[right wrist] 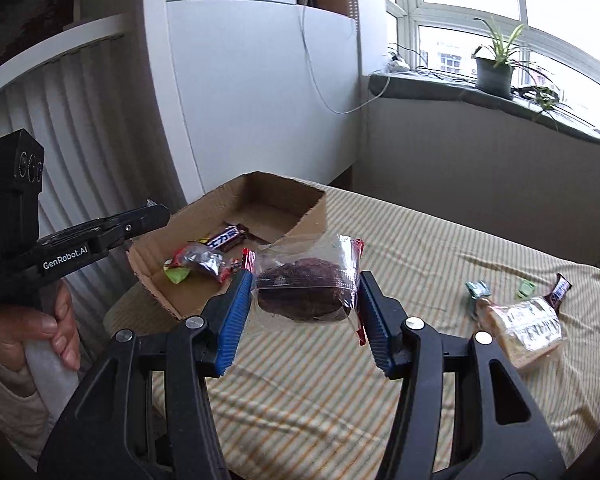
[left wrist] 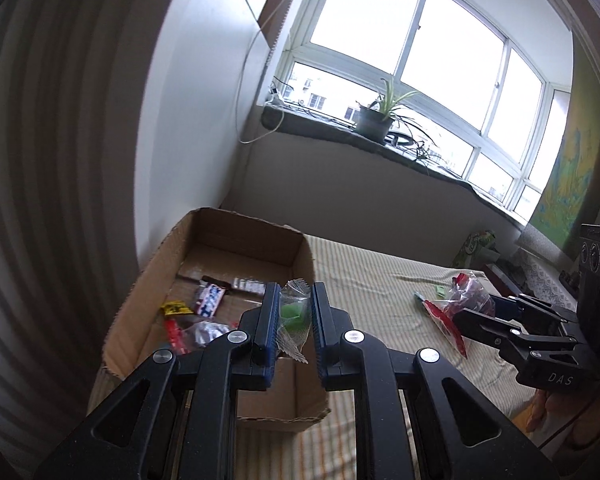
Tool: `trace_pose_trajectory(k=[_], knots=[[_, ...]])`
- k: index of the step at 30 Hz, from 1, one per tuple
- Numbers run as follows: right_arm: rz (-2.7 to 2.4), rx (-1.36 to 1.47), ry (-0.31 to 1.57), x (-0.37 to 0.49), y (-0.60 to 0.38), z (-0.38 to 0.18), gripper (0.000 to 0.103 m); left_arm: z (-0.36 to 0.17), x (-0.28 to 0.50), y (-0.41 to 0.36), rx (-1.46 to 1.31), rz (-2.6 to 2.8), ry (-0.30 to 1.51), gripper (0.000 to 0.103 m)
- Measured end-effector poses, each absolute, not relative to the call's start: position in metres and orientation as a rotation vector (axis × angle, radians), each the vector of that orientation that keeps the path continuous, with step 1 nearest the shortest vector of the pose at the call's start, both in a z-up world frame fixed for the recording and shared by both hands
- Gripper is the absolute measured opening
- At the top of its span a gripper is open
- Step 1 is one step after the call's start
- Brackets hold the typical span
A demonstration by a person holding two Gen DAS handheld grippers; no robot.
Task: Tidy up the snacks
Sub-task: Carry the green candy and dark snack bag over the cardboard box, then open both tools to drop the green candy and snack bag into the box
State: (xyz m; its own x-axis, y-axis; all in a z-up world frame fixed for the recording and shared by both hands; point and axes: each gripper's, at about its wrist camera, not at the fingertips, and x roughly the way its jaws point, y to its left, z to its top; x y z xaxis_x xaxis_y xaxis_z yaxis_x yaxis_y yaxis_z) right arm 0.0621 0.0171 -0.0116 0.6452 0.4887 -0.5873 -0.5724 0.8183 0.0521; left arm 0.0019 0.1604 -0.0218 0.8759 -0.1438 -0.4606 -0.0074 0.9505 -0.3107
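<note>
Daylight enters through the window, which is overexposed to pure white. The room below the window is dimmer, with soft shadows. Both views bend strongly at the edges, with dark corners. Focus is mostly sharp.

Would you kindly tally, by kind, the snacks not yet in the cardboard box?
Clear-wrapped dark brown cake, in right gripper: 1
Clear-wrapped green snack, in left gripper: 1
Clear-wrapped pale bread: 1
Dark chocolate bar: 1
Small green-wrapped sweets: 2
Total: 6
</note>
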Motion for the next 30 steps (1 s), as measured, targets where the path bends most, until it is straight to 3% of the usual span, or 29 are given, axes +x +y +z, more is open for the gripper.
trace_pose_trajectory(k=[23, 24, 26, 27, 30], knots=[[0.779, -0.268, 0.573, 0.116, 0.139, -0.001, 0.057, -0.046, 0.024, 0.195, -0.363, -0.042, 0.566, 0.015], [0.782, -0.270, 0.579, 0.123, 0.143, -0.005, 0.065, -0.049, 0.027, 0.195, -0.363, -0.042, 0.581, 0.019], [0.778, -0.284, 0.611, 0.137, 0.151, -0.015, 0.075, -0.055, 0.031, 0.197, -0.359, -0.003, 0.609, 0.047], [0.772, -0.285, 0.612, 0.141, 0.153, -0.018, 0.075, -0.057, 0.031, 0.199, -0.366, 0.022, 0.614, 0.068], [0.761, -0.273, 0.616, 0.143, 0.147, -0.025, 0.075, -0.057, 0.026, 0.209, -0.401, 0.046, 0.600, 0.071]])
